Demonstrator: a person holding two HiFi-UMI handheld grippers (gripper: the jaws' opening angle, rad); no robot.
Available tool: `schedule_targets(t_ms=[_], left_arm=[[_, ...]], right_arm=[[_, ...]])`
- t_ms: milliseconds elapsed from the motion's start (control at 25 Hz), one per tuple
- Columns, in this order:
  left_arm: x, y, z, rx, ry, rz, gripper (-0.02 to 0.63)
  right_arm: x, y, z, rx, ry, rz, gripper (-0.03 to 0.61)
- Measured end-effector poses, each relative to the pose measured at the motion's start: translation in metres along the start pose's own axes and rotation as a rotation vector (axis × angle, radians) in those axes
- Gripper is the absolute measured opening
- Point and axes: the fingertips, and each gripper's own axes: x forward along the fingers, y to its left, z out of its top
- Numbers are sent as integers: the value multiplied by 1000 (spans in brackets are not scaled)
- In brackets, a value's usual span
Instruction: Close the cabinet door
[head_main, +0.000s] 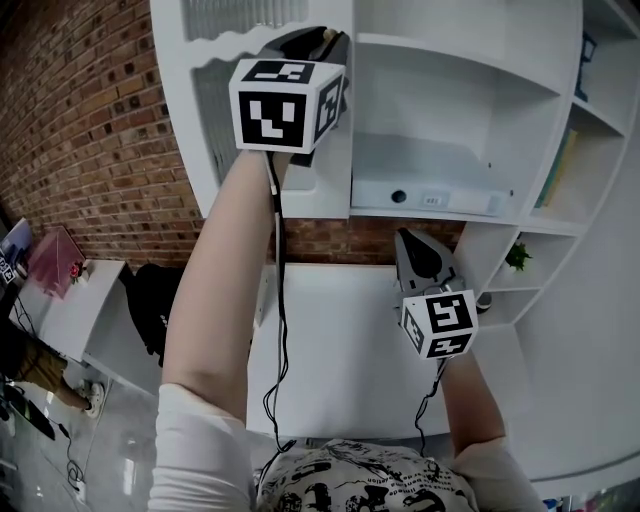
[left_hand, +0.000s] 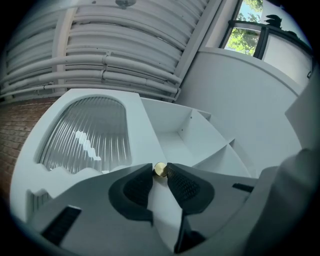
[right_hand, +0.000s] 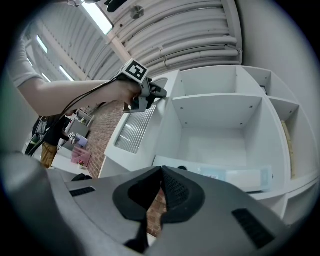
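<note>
At the cabinet door (left_hand: 85, 137), with left tool (left_hand: 160, 173) clamped on the brass knob (left_hand: 160, 169) and right tool (right_hand: 160, 172) shut empty, swing along the hinge arc without twisting.

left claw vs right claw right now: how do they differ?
Grip: the left claw is closed on the brass knob, while the right claw is shut with nothing between its jaws.
Height: in the head view the left claw is up at the cabinet door, and the right claw sits lower, below the open shelf.
Shared: both have dark ribbed pads.
</note>
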Motion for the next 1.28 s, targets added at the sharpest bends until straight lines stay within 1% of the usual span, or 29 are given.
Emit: schedule_targets(t_ms=[200, 360, 440, 520, 720, 800, 960, 1120, 1280], left_arm=[[-16, -12, -2, -23, -11, 7, 116], [-41, -30, -21, 29, 41, -23, 123], [-57, -41, -35, 41, 64, -32, 123], [-73, -50, -48, 17, 71, -36, 114], [-116, -64, -81, -64, 109, -50, 39], [-135, -70, -97, -93, 134, -59, 25], [-175, -86, -138, -149, 200, -78, 14], [-213, -104, -177, -210, 225, -86, 14], [-248, -125, -211, -262, 264, -95, 14]], right_arm=[[-12, 3, -3, 22, 3, -5, 17], [-24, 11, -6, 14, 10, -6, 17], [-30, 16, -11, 17, 14, -4, 17], [-36, 22, -14, 21, 14, -1, 17], [-50, 40, -15, -2, -3, 9, 17], [-58, 46, -16, -8, -15, 6, 17], [-74, 56, -20, -12, -35, 1, 17], [-86, 65, -23, -24, -75, 7, 17], [-94, 71, -35, -17, -59, 14, 17]])
